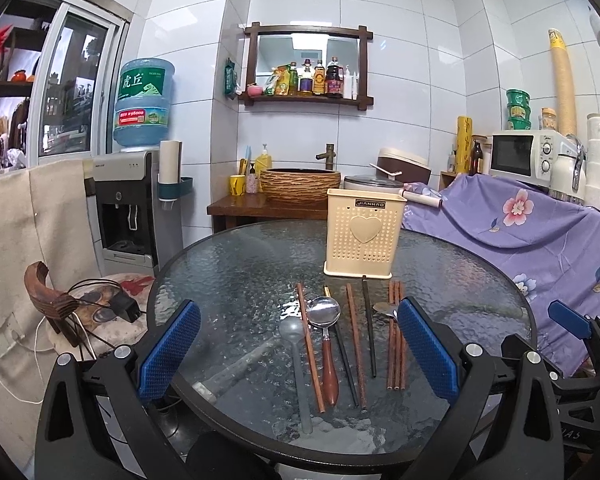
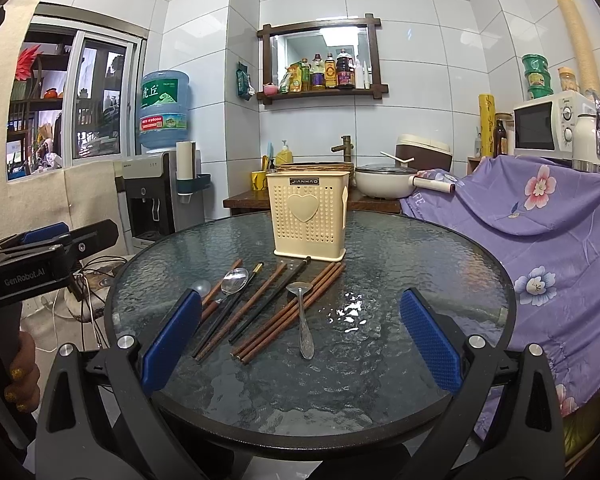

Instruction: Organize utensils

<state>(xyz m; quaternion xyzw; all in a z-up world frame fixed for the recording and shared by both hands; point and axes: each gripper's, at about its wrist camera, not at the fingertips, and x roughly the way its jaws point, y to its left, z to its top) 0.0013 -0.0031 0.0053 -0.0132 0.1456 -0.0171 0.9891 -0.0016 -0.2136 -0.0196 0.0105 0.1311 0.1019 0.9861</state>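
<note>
Right wrist: both grippers [image 2: 300,344] [image 1: 298,354] open and empty; steel spoon [image 2: 305,322] before the holder [image 2: 308,216] looks thin, stiff, slippery on glass — pinch mid-handle.

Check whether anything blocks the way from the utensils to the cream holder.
Nothing visible does. The chopsticks and spoons lie on the glass table just in front of the cream holder, whose top is open.
</note>
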